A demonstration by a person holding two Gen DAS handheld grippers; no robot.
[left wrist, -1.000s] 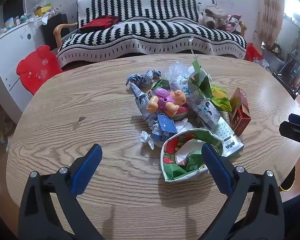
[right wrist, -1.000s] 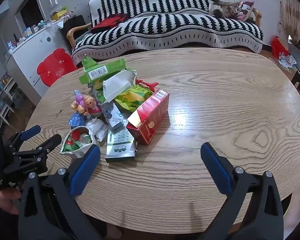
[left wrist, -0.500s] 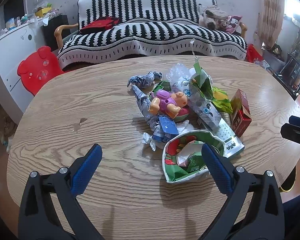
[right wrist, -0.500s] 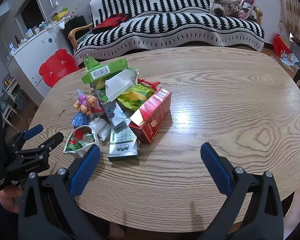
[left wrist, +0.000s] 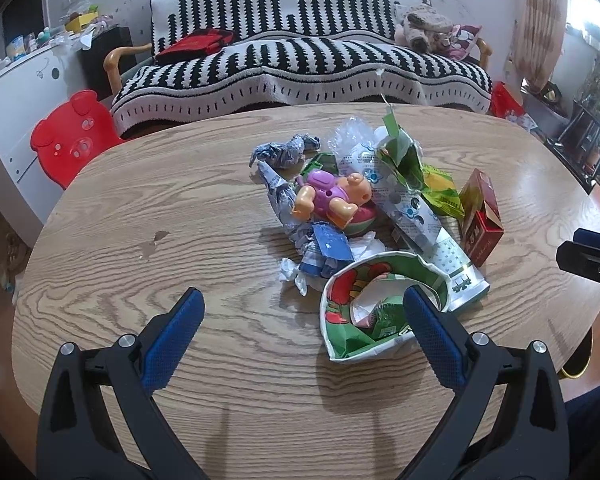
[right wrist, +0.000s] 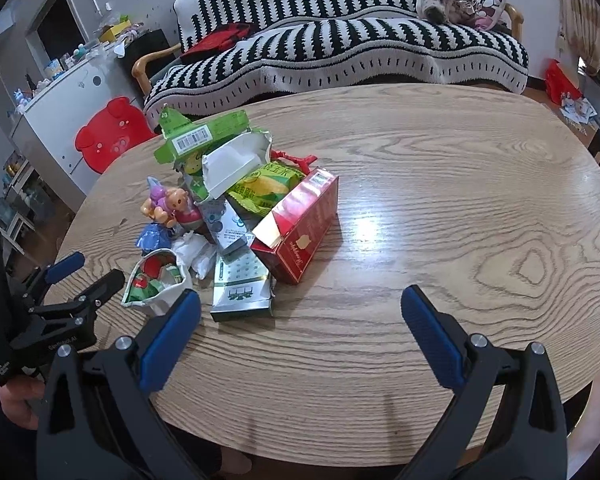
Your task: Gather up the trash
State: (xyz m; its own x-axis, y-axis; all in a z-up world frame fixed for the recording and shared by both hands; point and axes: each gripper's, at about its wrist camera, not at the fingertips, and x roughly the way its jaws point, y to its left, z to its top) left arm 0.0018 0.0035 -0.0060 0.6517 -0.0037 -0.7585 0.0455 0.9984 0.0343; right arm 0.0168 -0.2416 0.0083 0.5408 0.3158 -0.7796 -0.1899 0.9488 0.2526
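A heap of trash lies on the oval wooden table [left wrist: 140,216]: a green-and-red wrapper [left wrist: 374,304], a silver-green carton [left wrist: 456,268], a red box [left wrist: 480,216], a yellow-green snack bag [left wrist: 440,188], crumpled foil [left wrist: 284,152] and a plastic doll toy [left wrist: 332,200]. My left gripper [left wrist: 304,320] is open, empty, just short of the wrapper. My right gripper [right wrist: 300,320] is open, empty, near the carton [right wrist: 240,284] and red box [right wrist: 300,228]. The left gripper also shows in the right wrist view [right wrist: 84,272].
A black-and-white striped sofa [left wrist: 300,60] stands beyond the table. A red bear-shaped chair [left wrist: 68,136] and a white cabinet [left wrist: 16,84] are at the left. The table's right half [right wrist: 480,200] is bare wood.
Both grippers have drifted slightly forward toward the trash heap. Both stay open and empty. The trash has not moved.
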